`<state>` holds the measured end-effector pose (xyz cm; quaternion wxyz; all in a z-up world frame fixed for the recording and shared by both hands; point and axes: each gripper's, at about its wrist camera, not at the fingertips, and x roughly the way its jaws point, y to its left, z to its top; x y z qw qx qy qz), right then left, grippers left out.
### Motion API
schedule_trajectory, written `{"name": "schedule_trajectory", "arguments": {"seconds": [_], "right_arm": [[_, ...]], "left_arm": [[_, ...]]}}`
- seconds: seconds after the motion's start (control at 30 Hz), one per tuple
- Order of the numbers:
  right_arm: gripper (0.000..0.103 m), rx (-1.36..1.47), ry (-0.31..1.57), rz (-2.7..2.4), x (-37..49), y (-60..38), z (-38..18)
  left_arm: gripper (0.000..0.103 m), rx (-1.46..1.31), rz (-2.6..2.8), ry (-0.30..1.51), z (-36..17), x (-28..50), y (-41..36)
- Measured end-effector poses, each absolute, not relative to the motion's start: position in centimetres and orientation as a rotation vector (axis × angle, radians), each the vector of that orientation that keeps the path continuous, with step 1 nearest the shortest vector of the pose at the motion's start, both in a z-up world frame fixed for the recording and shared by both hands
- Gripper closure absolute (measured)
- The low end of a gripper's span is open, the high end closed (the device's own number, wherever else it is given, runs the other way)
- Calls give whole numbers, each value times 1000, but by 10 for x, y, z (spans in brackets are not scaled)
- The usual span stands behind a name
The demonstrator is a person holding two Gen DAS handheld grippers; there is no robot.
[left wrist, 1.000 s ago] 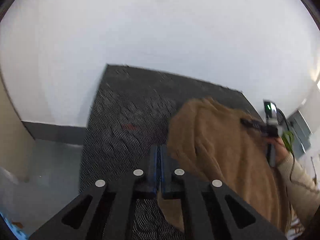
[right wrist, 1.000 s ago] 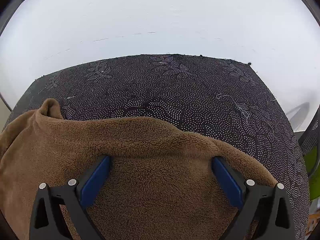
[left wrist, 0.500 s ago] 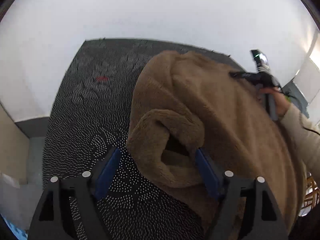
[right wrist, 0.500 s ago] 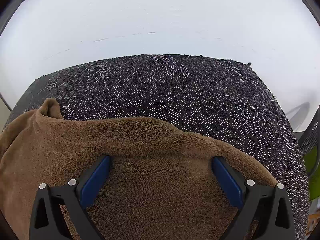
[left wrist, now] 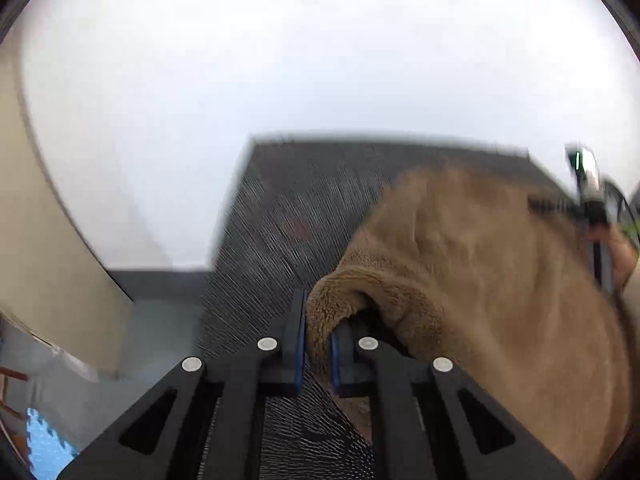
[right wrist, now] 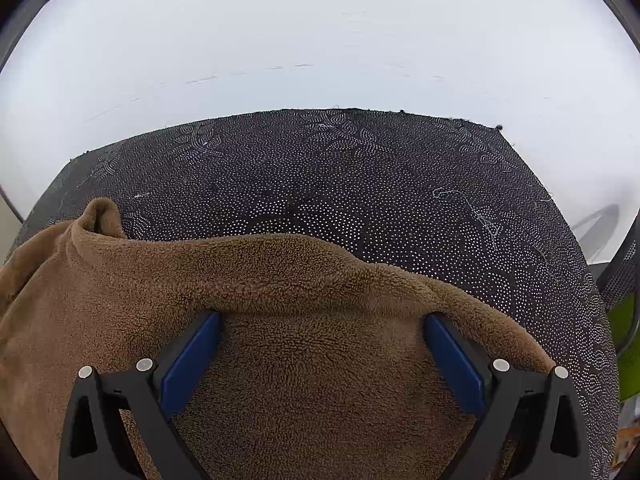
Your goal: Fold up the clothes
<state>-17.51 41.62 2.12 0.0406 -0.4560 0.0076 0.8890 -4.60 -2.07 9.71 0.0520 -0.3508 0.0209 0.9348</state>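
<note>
- Brown fleece garment lies bunched on the near side of the dotted black mat.
- Left gripper: narrow, pinching a rolled fleece edge.
- Right gripper: wide, fingers resting on the fleece, holding nothing.
- Risk: thick pile slips from the pinch if pulled fast; fold collapses.

It looked like a plain indoor room, though the frames did not show whether it was a home or a work space. A bare white wall filled the upper half of both views. A dark dotted cloth covered the table through the middle of the frame. At the lower left of the left-wrist view were a beige panel, grey floor and a blue foam mat.
</note>
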Motion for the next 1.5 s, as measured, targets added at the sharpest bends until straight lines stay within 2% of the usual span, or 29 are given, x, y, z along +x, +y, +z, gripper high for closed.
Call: {"name": "schedule_trajectory", "arguments": {"seconds": [0.03, 0.17, 0.53, 0.6, 0.67, 0.7, 0.73, 0.8, 0.93, 1.1, 1.27, 1.4, 1.47, 1.5], "right_arm": [[1, -1395, 23, 2725, -175, 416, 21], [1, -1395, 31, 2742, -175, 417, 22], [1, -1398, 27, 2735, -174, 416, 21], [1, -1398, 32, 2739, -173, 416, 21], [1, -1398, 32, 2743, -173, 417, 21], [1, -1392, 25, 2746, -172, 416, 22], [1, -1381, 4, 2748, -170, 414, 25], [1, -1344, -22, 2754, -161, 407, 35], [1, -1295, 19, 2936, -119, 366, 72], [1, -1359, -261, 3250, -29, 263, 100], [1, -1424, -714, 3522, 86, 170, 99], [1, -1346, -1075, 3581, 156, 136, 90], [1, -1338, -1099, 3545, 170, 138, 83], [1, -1359, -1033, 3524, 170, 147, 82]], "left_arm": [[92, -1011, 2884, 79, 111, -40, -23], [88, -809, 2965, 428, 149, -11, 3], [86, -1103, 2881, 557, 88, -31, -6], [73, -1131, 2881, 612, 79, -34, -8], [48, -1129, 2900, 704, 73, -36, -10], [44, -1140, 2895, 715, 71, -38, -14], [42, -1160, 2884, 683, 71, -42, -17], [42, -1182, 2855, 509, 74, -42, -28], [42, -1246, 2767, 218, 64, -47, -50], [40, -1290, 2675, -65, 45, -39, -68], [32, -1296, 2636, -86, 38, -25, -61], [27, -1287, 2605, -95, 30, -11, -56], [25, -1294, 2605, -86, 29, -4, -51], [25, -1303, 2611, -76, 26, -4, -48]]}}
